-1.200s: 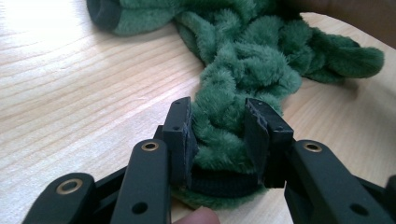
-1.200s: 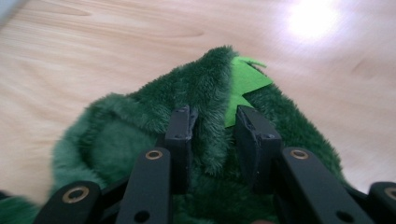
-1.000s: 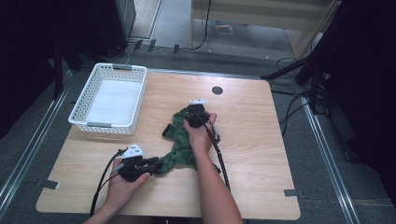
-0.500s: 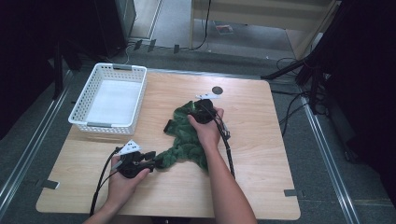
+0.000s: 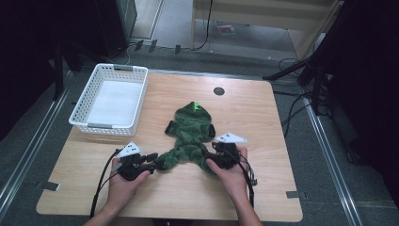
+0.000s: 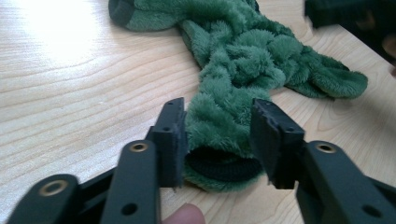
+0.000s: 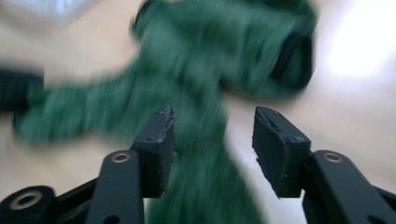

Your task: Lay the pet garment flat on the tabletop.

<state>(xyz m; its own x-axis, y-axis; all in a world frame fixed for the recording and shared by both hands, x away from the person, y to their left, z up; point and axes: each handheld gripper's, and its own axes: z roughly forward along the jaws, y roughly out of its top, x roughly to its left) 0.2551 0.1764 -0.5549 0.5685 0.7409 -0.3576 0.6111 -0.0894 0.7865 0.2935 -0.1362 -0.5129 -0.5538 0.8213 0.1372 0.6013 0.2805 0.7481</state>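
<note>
We've got a wooden table [image 5: 263,197], with a white basket [image 5: 111,100] on its far-left part, well apart from the rest. Mid-table lies a green fleece garment [image 5: 189,136], hooded end pointing away from us, its two lower ends spread toward our side, a black-cuffed sleeve sticking out to the left. In our left hand [image 5: 123,183], the left gripper [image 5: 149,160] sits at the garment's near-left end; in the left gripper view that black-cuffed end [image 6: 219,161] lies between the jaws, one pad against the fleece, the other with a gap, so we read it as open around the fabric; those jaws have just been closing a little. In our right hand [image 5: 233,174], the right gripper [image 5: 212,157] is at the near-right end of the garment; the right gripper view is blurred, a green strip [image 7: 205,177] runs up between the jaws, not pinched, jaws apart and just been opening. A small dark round insert [image 5: 219,91] sits in the tabletop near the far edge.
</note>
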